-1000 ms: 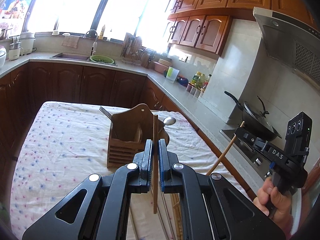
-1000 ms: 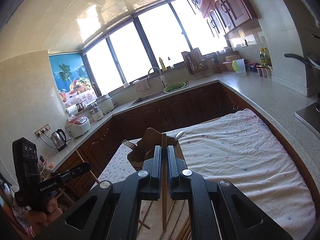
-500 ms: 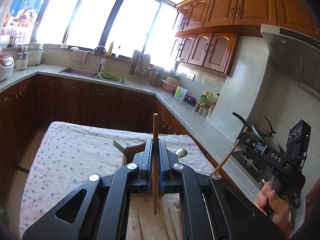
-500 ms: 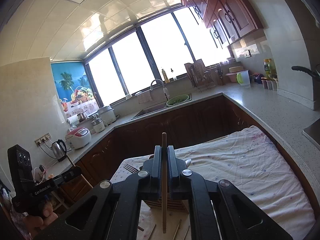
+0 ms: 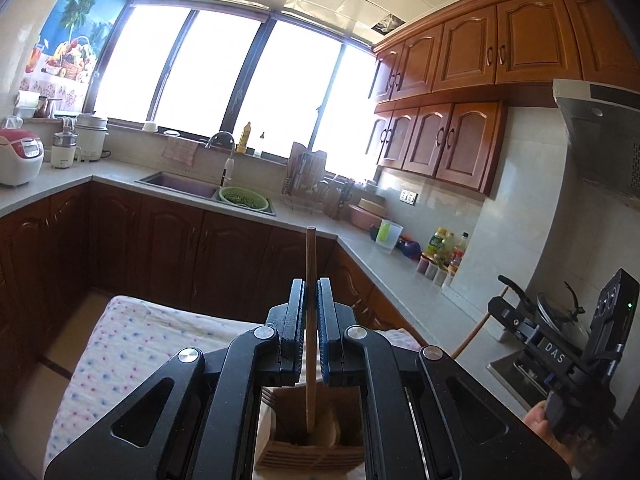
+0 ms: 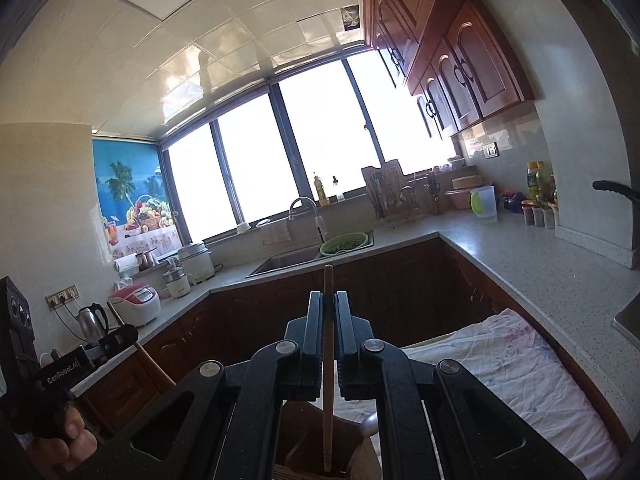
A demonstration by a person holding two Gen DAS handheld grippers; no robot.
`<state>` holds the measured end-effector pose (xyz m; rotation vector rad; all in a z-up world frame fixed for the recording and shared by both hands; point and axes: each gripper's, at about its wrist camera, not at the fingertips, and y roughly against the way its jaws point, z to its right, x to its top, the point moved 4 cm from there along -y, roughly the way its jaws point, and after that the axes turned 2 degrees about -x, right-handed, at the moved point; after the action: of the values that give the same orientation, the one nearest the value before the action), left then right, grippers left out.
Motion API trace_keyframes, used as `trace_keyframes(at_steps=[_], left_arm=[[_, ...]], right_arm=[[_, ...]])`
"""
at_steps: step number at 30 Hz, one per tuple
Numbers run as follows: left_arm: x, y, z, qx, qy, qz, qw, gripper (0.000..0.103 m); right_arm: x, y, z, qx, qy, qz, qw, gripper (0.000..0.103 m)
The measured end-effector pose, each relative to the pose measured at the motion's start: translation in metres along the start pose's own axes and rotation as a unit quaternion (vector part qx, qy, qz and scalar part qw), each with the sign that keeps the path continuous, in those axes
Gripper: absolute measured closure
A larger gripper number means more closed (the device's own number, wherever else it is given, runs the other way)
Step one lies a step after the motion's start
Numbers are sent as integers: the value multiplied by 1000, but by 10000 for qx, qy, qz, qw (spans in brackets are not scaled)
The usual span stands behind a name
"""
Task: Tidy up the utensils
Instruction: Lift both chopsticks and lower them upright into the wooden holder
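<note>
Floral-cloth worktop [image 5: 120,344] at 8 o'clock carries one wooden utensil holder [image 5: 312,446] at 6. Left gripper [image 5: 310,300] and right gripper [image 6: 328,312], two total, each have jaws pinching one upright chopstick [image 5: 310,320], second chopstick [image 6: 328,360], tips hanging over the holder's slots, likely for dropping in. One fork [image 5: 269,396], one spoon [image 6: 369,424] already inside.

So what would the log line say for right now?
left gripper: shut on chopstick | right gripper: shut on chopstick | both tips over wooden holder | step: lowering in
</note>
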<state>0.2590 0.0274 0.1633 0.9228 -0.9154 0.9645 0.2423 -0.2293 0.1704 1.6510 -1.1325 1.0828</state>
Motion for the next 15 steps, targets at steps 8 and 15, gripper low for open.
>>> trace_keyframes(at_steps=[8, 15], left_arm=[[-44, -34, -23, 264, 196, -309, 9990, 98], [-79, -56, -28, 310, 248, -775, 9962, 98]], right_arm=[[-40, -30, 5, -204, 73, -200, 9996, 98], [-71, -44, 17, -300, -82, -493, 9983, 98]])
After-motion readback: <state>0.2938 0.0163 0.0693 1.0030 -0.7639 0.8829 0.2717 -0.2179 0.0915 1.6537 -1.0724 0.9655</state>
